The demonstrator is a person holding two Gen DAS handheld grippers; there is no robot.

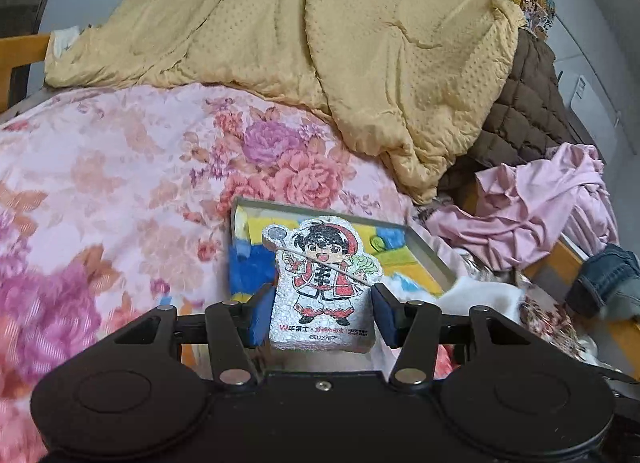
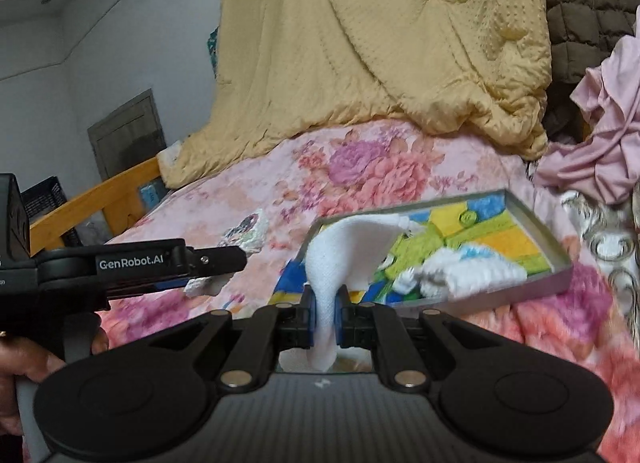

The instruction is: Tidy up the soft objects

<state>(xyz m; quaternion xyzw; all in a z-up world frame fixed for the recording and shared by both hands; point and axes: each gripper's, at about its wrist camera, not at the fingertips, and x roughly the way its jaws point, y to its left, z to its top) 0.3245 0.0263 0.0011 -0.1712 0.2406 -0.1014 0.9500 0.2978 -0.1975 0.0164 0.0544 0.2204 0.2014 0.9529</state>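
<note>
Above the tray (image 1: 434,253), left gripper (image 1: 322,313) clasps a cartoon sponge (image 1: 324,283); right gripper (image 2: 325,313) pinches a white cloth (image 2: 340,247).

Two wrist views, close, sharing tray (image 1: 430,249) (image 2: 536,219)

tray (image 1: 430,249) near corner hidden behind foam figure (image 1: 326,295), jeans (image 1: 608,283) cut off at right edge

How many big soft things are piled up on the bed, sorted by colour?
Yellow quilt: 1
Brown quilted blanket: 1
Pink crumpled cloth: 1
Blue denim piece: 1
White cloth, pinched in the right gripper: 1
Total: 5
</note>
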